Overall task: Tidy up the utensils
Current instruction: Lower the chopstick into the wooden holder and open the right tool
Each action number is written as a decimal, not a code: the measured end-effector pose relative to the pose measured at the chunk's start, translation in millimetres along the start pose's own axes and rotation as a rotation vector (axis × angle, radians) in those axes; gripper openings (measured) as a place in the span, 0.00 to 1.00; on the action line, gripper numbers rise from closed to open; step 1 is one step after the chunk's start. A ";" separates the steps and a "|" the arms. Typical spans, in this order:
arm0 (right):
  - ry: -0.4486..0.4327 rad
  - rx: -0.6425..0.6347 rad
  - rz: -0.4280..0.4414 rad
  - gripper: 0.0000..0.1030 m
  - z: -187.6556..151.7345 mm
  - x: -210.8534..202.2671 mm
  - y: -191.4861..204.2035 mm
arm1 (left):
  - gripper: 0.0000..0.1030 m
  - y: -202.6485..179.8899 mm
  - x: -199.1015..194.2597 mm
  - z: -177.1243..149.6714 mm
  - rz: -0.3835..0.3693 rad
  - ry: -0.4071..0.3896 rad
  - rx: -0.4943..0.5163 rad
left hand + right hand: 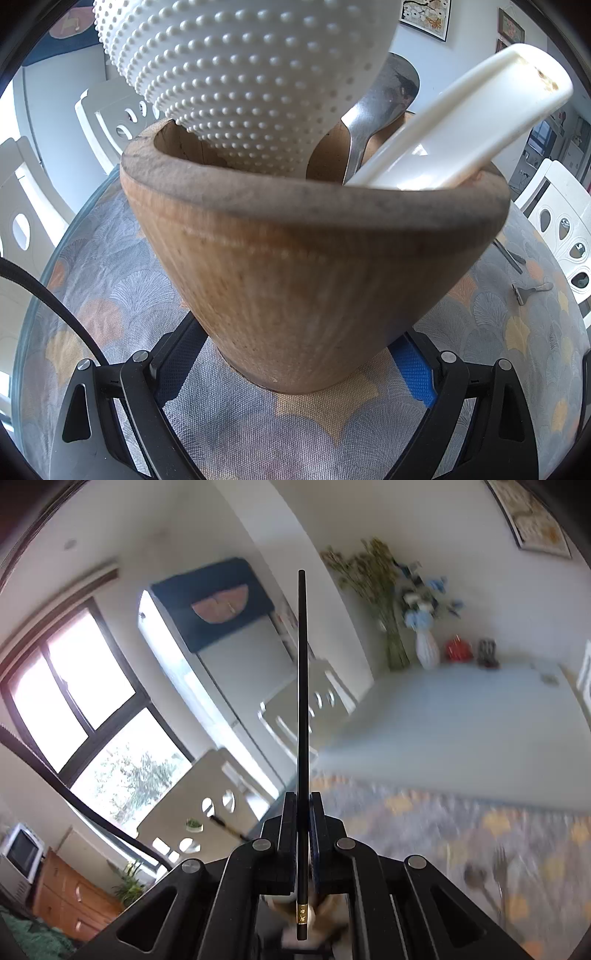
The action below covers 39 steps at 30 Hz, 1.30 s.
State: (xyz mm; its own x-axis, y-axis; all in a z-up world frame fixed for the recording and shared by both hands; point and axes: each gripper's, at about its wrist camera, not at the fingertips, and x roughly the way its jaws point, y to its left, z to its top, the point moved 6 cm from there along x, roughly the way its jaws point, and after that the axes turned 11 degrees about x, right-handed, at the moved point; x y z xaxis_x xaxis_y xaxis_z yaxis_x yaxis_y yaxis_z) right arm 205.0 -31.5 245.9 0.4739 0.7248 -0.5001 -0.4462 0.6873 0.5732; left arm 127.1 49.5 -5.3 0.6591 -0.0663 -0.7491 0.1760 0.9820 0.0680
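A black chopstick point(303, 686) is clamped between the closed fingers of the right gripper point(303, 805) and is pointed up into the room, gold markings near its lower end. Behind it, a blurred patterned tablecloth point(461, 834) (a fork point(500, 867) and spoon point(478, 880) lying on it) and white chairs point(207, 794) are seen.

I see two small gold marks printed near the butt end of the black chopstick point(302, 738); I cannot read them.
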 end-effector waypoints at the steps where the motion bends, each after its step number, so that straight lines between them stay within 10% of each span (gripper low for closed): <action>1: -0.003 -0.014 0.002 0.05 -0.1 7.9 4.8 | 0.91 0.1 0.7 0.1 0.000 0.000 0.000; 26: 0.008 -0.123 -0.080 0.05 -47.9 90.9 -8.2 | 0.91 -0.1 0.0 -0.2 -0.001 0.000 -0.001; 36: 0.187 -0.119 -0.047 0.07 -78.9 86.3 -14.1 | 0.91 -0.4 0.3 0.0 -0.001 0.000 -0.001; 39: 0.244 -0.121 -0.073 0.42 -85.9 80.2 -16.3 | 0.91 0.5 1.4 -0.6 -0.004 0.001 -0.003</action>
State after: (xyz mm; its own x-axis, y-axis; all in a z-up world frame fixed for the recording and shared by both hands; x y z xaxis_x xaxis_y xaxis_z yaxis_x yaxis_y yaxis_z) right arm 185.1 19.7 140.7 0.3178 0.6536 -0.6868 -0.5118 0.7281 0.4560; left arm 127.7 50.0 -6.7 0.6574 -0.0698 -0.7503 0.1762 0.9823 0.0630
